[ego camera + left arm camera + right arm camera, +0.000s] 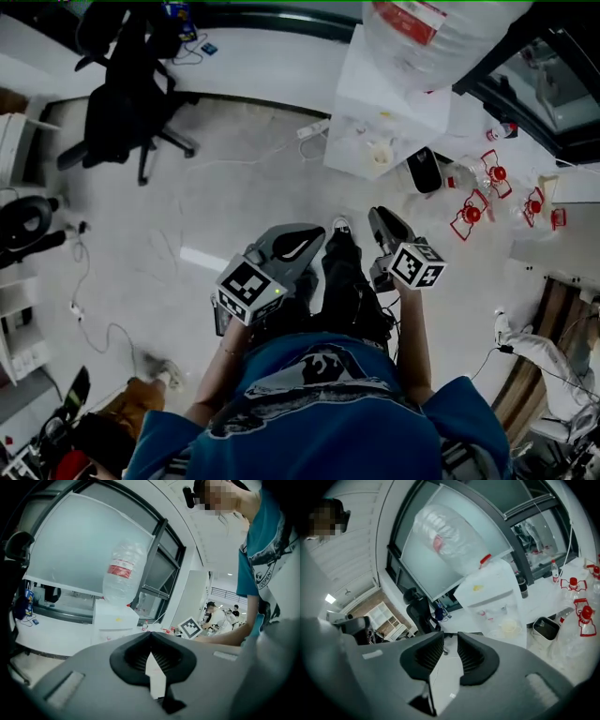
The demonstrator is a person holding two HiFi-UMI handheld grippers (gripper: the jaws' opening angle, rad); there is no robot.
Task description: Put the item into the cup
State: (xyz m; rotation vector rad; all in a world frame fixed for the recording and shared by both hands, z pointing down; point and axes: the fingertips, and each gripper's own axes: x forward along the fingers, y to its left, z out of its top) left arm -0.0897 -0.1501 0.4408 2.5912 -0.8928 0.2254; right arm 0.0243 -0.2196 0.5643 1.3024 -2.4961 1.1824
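Left gripper (151, 637) jaws closed together on nothing, right gripper (450, 644) jaws apart and empty, upturned water bottle (427, 37) on white dispenser (380, 103), black bin (424, 171) just beside, contents unclear, item and cup not recognisable.

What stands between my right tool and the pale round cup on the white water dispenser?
Nothing visible does. The right tool, jaws apart and empty, points over pale floor toward the pale round cup on the white water dispenser. The black bin stands beside the dispenser, off that line.
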